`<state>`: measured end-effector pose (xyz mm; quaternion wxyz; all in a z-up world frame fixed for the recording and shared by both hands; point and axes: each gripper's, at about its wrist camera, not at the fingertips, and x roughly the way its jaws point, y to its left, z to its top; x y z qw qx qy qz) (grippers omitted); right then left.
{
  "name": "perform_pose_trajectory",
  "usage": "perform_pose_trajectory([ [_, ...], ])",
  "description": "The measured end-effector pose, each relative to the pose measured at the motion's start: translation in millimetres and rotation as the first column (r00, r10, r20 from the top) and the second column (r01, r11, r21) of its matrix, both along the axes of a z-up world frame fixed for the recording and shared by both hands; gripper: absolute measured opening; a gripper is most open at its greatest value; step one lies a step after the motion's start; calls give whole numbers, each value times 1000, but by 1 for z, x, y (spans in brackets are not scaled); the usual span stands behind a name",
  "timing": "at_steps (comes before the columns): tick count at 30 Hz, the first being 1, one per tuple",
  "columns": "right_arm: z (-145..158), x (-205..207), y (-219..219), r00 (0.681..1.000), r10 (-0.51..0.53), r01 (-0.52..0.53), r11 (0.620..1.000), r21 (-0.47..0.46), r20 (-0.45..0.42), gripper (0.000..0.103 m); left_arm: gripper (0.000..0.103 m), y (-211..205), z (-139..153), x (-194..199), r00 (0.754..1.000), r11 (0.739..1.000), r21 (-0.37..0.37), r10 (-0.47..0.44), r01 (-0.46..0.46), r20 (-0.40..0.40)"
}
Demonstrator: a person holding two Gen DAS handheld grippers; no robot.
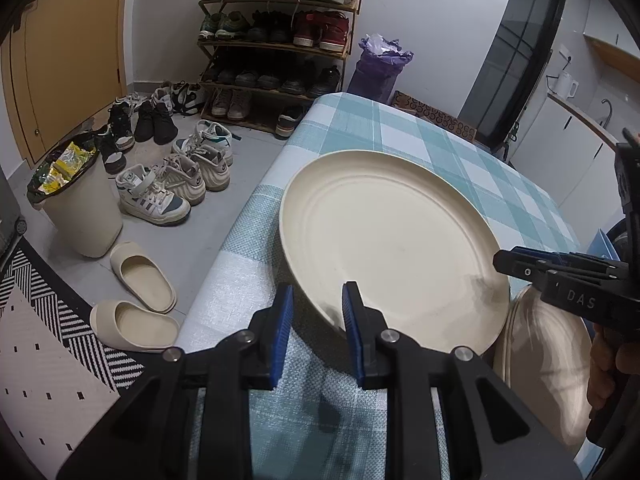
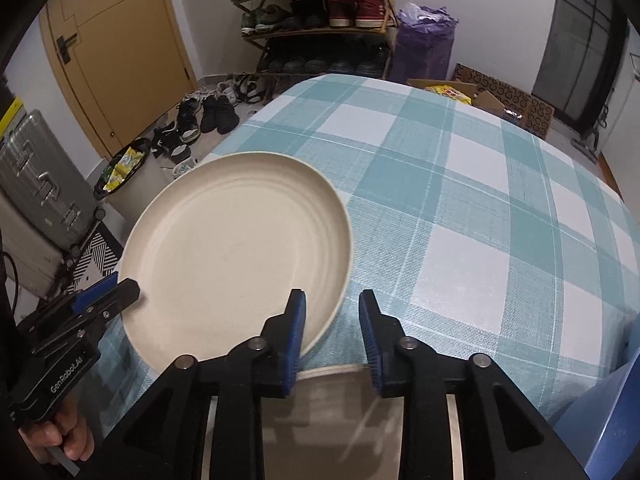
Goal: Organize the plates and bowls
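A lived-in home entryway opening onto a kitchen is shown. A wooden shoe rack [image 1: 276, 40] loaded with sneakers is set against the white wall, with more shoes and a pair of cream slippers [image 1: 138, 300] scattered on the grey floor beside a waste bin [image 1: 80, 208] and a yellow-brown door [image 2: 116, 52]. A table is covered with a teal checked cloth [image 2: 460, 200], a silver suitcase [image 2: 40, 180] is stood by the wall, and a white kettle [image 1: 565, 83] is seen on a kitchen counter.
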<state>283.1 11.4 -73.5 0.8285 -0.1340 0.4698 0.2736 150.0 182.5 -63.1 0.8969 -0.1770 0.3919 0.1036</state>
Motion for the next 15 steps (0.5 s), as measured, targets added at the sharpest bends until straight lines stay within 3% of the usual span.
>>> perform_pose_trajectory([
  [6,-19,8,4,999,0,0,1000,3,-50,29,23,-4,-1,1,1000,1000,24,-11,11,8],
  [9,-20,6,8,999,12,-11,1000,9,-32,17,23,-4,0,2,1000,1000,27,-15,15,11],
  [15,-15,2,10,1000,13,-13,1000,-6,4,17,23,-5,7,-1,999,999,34,-17,16,33],
])
